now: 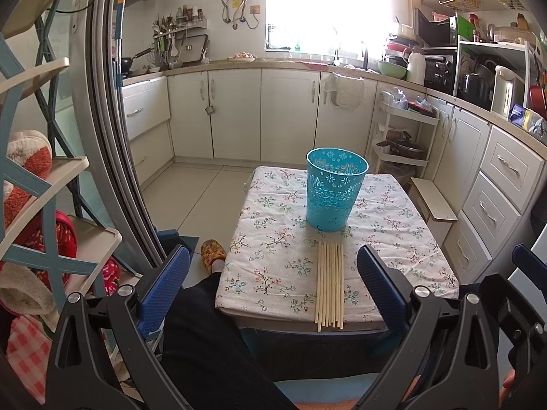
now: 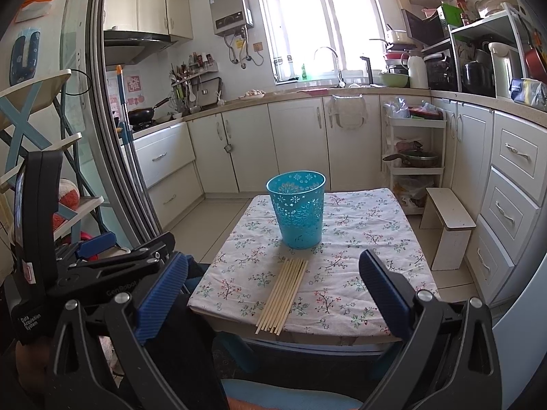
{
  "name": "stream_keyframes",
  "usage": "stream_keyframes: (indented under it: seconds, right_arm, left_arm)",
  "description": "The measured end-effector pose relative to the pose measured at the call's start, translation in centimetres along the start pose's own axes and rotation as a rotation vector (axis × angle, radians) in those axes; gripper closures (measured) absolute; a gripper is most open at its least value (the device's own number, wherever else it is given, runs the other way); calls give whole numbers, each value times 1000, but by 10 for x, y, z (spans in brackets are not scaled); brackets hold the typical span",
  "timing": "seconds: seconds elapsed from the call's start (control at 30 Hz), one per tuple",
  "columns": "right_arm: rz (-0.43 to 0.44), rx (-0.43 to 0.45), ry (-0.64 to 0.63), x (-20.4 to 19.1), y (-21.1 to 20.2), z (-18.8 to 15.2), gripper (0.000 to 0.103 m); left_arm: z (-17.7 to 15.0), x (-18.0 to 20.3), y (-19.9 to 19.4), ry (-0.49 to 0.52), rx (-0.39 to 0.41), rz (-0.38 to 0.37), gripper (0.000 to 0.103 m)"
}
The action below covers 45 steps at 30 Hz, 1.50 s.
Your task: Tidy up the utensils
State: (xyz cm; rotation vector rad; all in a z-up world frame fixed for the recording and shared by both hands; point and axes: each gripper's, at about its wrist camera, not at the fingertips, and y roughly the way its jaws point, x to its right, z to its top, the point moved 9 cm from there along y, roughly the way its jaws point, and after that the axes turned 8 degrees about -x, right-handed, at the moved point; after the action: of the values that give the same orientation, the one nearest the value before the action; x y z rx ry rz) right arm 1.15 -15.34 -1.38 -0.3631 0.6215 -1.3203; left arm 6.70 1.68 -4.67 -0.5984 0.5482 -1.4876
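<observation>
So, both of your grippers hang open, well back from the small table.

Your left gripper [image 1: 273,287] and right gripper [image 2: 273,290] hold nothing, blue fingers [image 1: 379,283] spread wide. Pale wooden chopsticks [image 1: 330,285] lie bundled on the floral tablecloth [image 1: 273,239] at its near edge, just beside the upright turquoise perforated plastic cup [image 1: 333,193].

Far wall: cream cabinets [image 2: 294,143], bright window [image 2: 318,24], water heater [image 2: 230,8].
Far left: wok [image 2: 142,114] on the stove.
Right: white stool [image 2: 448,225], tiered trolley [image 2: 413,164] holding a pot [image 1: 403,147].
Near left: yellow slipper [image 1: 212,251] on the tiled floor.
</observation>
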Motion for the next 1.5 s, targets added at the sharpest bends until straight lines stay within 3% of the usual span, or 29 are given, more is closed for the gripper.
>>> stream_keyframes:
  seconds: [0.27, 0.4, 0.43, 0.5, 0.6, 0.83, 1.3, 1.5]
  right_arm:
    - [-8, -130, 54, 26, 56, -11, 7]
    - [-10, -236, 74, 46, 109, -27, 8]
    - [-12, -265, 74, 50, 123, -31, 11]
    - [13, -345, 83, 54, 157, -42, 32]
    - [29, -425, 102, 57, 199, -52, 47]
    - [23, -523, 129, 62, 270, -64, 72]
    - [29, -554, 34, 72, 302, -67, 90]
    - [78, -594, -73, 72, 301, -66, 90]
  left_arm:
    - [-10, -21, 59, -40, -132, -5, 8]
    - [-18, -21, 92, -44, -199, 1, 8]
    - [-21, -21, 101, -44, -216, 3, 8]
    - [-23, -21, 118, -41, -245, 6, 8]
    - [-25, -19, 140, -34, -283, 8, 8]
    - [-29, -7, 182, -25, -355, 1, 8]
    - [-29, 18, 238, 20, -438, -9, 8]
    - [-34, 45, 277, 82, -495, -32, 8]
